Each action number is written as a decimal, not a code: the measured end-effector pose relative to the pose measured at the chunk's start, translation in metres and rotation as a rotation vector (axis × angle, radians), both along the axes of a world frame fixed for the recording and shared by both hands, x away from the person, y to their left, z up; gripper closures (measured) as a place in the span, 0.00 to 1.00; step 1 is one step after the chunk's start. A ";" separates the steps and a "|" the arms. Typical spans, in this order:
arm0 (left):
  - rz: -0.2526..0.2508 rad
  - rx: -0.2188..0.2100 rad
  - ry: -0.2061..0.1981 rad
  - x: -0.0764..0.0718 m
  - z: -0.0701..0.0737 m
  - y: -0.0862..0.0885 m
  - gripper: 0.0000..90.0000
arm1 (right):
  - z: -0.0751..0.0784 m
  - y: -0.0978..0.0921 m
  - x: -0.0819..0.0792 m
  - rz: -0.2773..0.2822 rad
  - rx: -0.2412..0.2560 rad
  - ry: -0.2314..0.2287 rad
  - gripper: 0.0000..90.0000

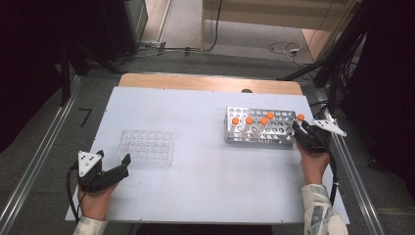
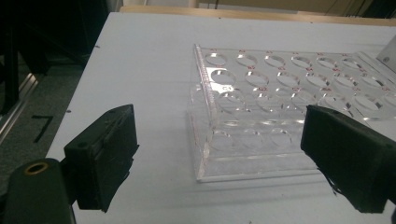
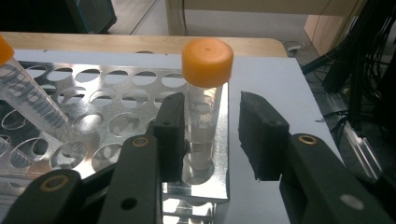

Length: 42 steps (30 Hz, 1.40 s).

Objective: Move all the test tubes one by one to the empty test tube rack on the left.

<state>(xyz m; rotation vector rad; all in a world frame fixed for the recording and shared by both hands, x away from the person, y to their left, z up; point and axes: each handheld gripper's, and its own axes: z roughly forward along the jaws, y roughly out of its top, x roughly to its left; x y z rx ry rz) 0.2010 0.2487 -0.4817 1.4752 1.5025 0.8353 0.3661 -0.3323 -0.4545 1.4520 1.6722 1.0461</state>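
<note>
White tabletop [image 1: 205,166] fills the centre of the high view, with a wooden edge along its far side, grey floor and dark equipment around it, and cables at upper right. Metal tube rack [image 1: 259,127] sits right of centre; four orange-capped tubes [image 1: 249,121] stand in it, and a fifth orange-capped tube [image 1: 300,118] stands at its right end. Right gripper [image 1: 299,128] is at that right end of the rack, held by the person's hand at lower right. In the right gripper view, jaws are apart with the end tube [image 3: 205,93] between them: the left jaw is just beside or touching the tube, the right jaw has a clear gap. Tube stands upright in a corner hole of the rack [image 3: 93,116]; another capped tube leans at upper left of that frame. Clear plastic rack [image 1: 147,146] lies left of centre, its holes empty. Left gripper [image 1: 120,165] is at lower left, just beside the clear rack's near left corner. In the left gripper view, jaws are wide apart, holding nothing, the clear rack [image 2: 280,107] ahead between them.
</note>
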 end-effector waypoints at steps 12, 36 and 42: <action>0.001 -0.001 -0.002 -0.001 0.000 0.001 0.12 | -0.001 0.004 0.007 0.005 -0.008 -0.002 0.79; 0.013 0.012 -0.008 -0.004 0.004 -0.002 0.12 | 0.065 0.000 -0.029 0.035 -0.003 -0.130 0.79; 0.000 0.021 -0.015 -0.005 0.005 -0.005 0.12 | 0.064 0.003 -0.047 0.083 0.015 -0.128 0.80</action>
